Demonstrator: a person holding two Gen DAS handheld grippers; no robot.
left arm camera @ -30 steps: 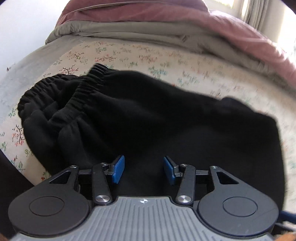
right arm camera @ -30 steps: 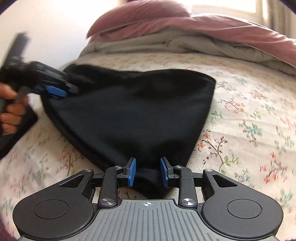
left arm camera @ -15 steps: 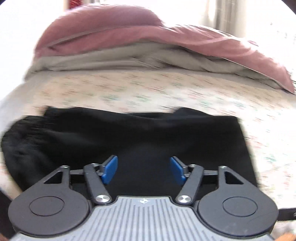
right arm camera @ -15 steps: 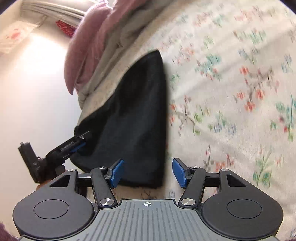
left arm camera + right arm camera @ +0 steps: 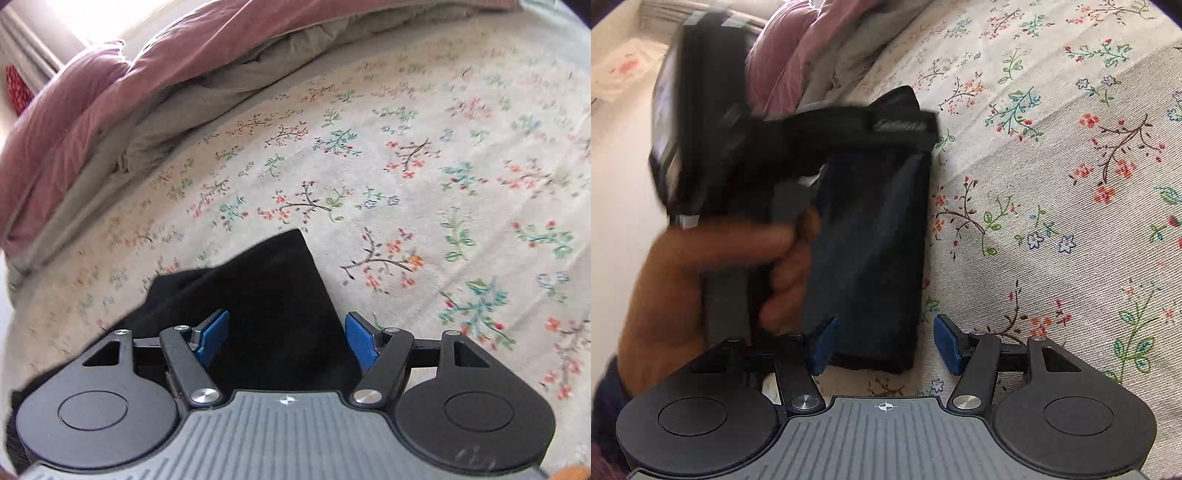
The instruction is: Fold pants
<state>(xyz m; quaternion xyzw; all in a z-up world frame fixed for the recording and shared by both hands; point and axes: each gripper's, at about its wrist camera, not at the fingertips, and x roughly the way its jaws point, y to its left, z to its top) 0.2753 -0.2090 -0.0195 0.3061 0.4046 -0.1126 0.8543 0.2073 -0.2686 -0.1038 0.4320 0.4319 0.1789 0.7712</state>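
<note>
One pair of black pants (image 5: 266, 306), soft and folded rectangular, lies between two wide, empty claws, left (image 5: 287, 338) and right (image 5: 882, 343), on the floral bed sheet (image 5: 424, 192).

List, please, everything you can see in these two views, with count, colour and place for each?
pants: one, black, folded into a narrow stack on the bedsheet
bedsheet: one, cream with floral print, covering the bed
duvet: one, dusty pink with a grey underside, bunched at the far edge
left gripper: one, black with blue pads, open over the pants' edge
right gripper: one, black with blue pads, open at the stack's near end
hand: one, holding the left gripper's handle, blurred
</note>
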